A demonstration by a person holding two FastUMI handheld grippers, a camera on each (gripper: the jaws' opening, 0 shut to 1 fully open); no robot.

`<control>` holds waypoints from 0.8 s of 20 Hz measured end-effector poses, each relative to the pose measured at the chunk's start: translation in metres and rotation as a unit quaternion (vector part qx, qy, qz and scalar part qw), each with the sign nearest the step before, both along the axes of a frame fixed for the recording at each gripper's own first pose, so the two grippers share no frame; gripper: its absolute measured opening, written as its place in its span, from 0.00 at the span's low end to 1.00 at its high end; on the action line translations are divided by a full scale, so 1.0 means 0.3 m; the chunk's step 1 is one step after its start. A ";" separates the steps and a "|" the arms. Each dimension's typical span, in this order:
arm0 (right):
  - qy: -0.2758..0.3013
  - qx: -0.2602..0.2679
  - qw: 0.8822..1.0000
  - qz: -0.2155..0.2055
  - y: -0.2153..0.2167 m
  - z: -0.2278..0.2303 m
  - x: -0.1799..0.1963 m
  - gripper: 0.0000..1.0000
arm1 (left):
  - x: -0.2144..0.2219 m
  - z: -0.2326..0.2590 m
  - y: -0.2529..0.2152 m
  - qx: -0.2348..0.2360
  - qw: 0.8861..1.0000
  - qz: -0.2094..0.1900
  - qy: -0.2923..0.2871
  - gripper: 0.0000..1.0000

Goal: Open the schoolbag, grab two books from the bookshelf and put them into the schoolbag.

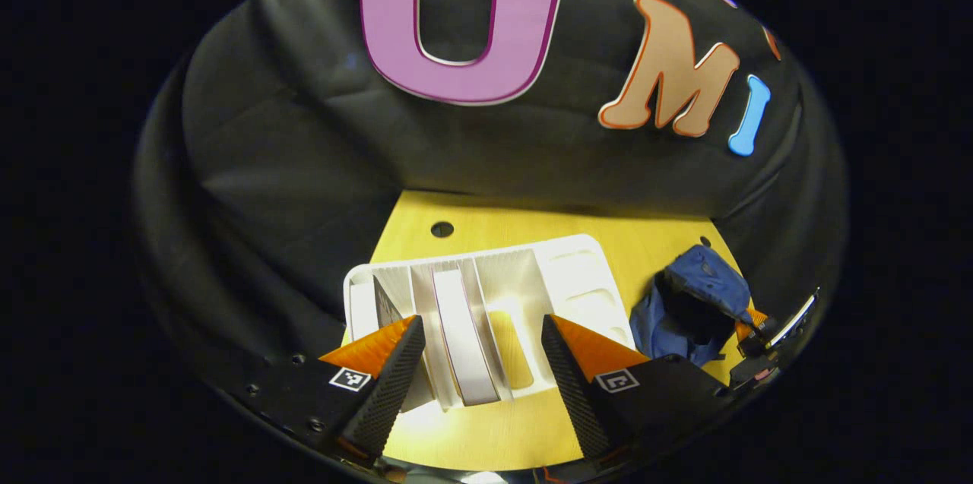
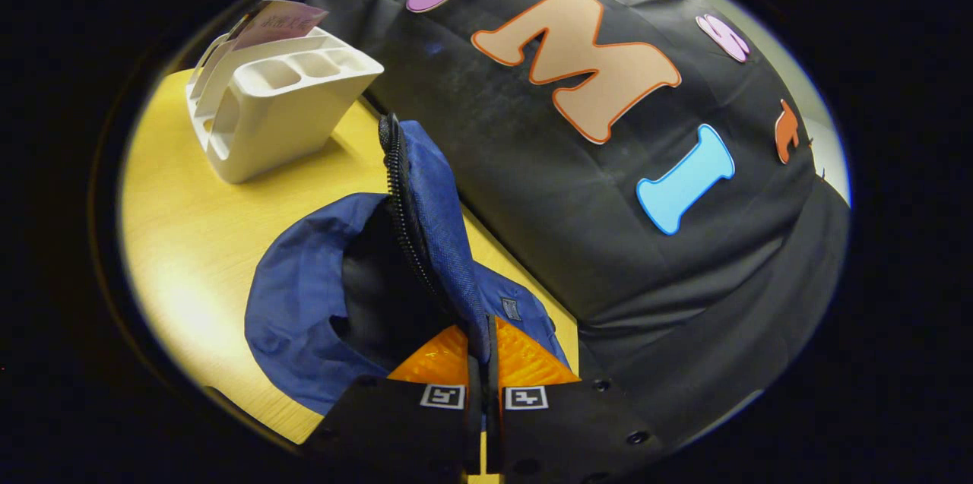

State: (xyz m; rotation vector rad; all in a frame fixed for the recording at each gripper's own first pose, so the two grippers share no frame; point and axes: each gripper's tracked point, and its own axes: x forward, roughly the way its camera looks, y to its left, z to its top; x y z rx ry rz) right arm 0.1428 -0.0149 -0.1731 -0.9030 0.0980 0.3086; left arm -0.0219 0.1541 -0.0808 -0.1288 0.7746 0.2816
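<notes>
Book (image 1: 465, 332) stood upright in a slot of the white rack (image 1: 532, 271), lower centre of the left gripper view, spine edge toward the camera. Its long axis ran from the bottom of the frame up and slightly left, away from the camera, roughly in line with the fingers. It sat between the two fingertips but beyond them, closer to the left finger than the right. Left gripper (image 1: 480, 347) had its jaws spread wide and held nothing; the gap was far wider than the book. A darker second book (image 1: 385, 307) leaned in the next slot, just behind the left fingertip.

My read: a straight push forward would put the jaws around the book, with a small shift left to centre it.

Bag (image 2: 304, 317), blue, lay lower centre of the right gripper view on the yellow worktop (image 2: 190, 241), mouth open, dark lining visible. Right gripper (image 2: 484, 362) had its jaws closed on the bag's flap (image 2: 437, 203), pinching the zipper edge and holding it up. In that view the rack sat upper left, near the bag but apart from it, with a pale pink book top poking out.

In the left gripper view the bag was lower right, just beside the rack. So the left gripper was the one nearer the books, and the right was busy keeping the bag open.
</notes>
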 end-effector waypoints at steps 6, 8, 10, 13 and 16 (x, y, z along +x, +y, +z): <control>0.016 0.040 0.999 -0.012 -0.026 0.045 0.010 0.05 | -0.019 -0.112 0.018 -0.034 0.991 0.007 0.133 0.88; 0.022 0.047 0.999 -0.011 -0.029 0.056 0.013 0.05 | -0.028 -0.141 0.023 -0.054 0.985 0.017 0.161 0.86; 0.024 0.050 0.998 -0.010 -0.033 0.063 0.021 0.05 | -0.035 -0.180 0.021 -0.071 0.980 0.028 0.184 0.84; 0.031 0.059 0.998 -0.012 -0.039 0.074 0.025 0.05 | -0.026 -0.215 0.034 -0.080 0.975 0.035 0.205 0.84; 0.037 0.063 0.997 -0.013 -0.039 0.072 0.024 0.07 | -0.015 -0.249 0.028 -0.091 0.970 0.035 0.221 0.73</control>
